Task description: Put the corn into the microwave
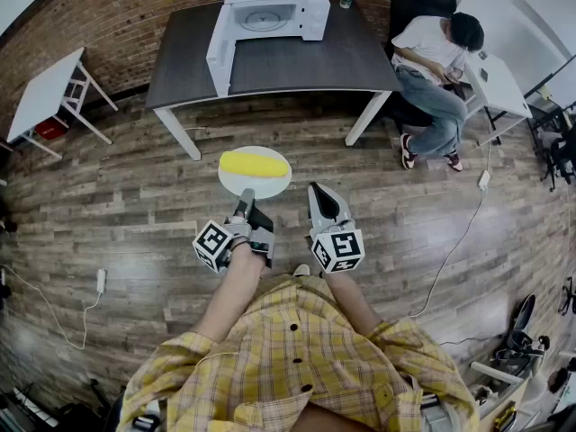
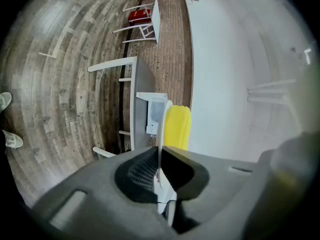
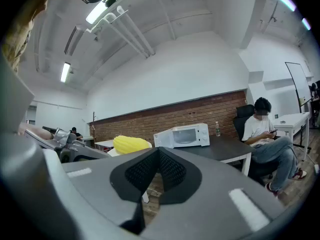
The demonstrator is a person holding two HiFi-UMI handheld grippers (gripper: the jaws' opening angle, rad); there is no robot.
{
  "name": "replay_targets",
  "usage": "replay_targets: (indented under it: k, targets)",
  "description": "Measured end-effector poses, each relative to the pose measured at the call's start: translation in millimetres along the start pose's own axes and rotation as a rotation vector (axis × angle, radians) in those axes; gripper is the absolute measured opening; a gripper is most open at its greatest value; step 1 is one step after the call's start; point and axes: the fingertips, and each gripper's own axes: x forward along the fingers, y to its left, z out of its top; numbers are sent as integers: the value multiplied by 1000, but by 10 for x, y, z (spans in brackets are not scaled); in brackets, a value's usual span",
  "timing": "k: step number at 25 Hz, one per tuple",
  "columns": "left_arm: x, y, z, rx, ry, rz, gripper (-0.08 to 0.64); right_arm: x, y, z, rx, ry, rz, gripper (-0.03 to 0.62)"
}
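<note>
The left gripper [image 1: 244, 196] has its jaws pinched narrow on the near rim of a white plate [image 1: 267, 187], which it holds level above the wood floor. The corn [image 1: 255, 164] lies on that plate with its long axis running left to right, crosswise to the gripper, its ends pointing to either side. Well beyond it, the microwave [image 1: 270, 12] stands on a dark table [image 1: 306, 61], its door [image 1: 220, 54] swung open to the left. Beside the plate, the right gripper [image 1: 326, 203] has its jaws together on nothing. A person [image 1: 439, 70] sits at far right.
</note>
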Motion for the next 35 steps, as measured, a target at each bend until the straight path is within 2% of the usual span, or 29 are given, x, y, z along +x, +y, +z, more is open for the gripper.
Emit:
replay_targets:
  k: [15, 24, 35]
  targets:
    - [3, -89, -201, 5, -19, -36, 16, -91, -77, 40, 27, -25, 51, 3]
    - [165, -31, -514, 21, -45, -24, 15, -184, -410, 68, -4, -18, 95, 3]
    - [327, 31, -867, -2, -70, -15, 15, -360, -892, 88, 11, -16, 85, 3]
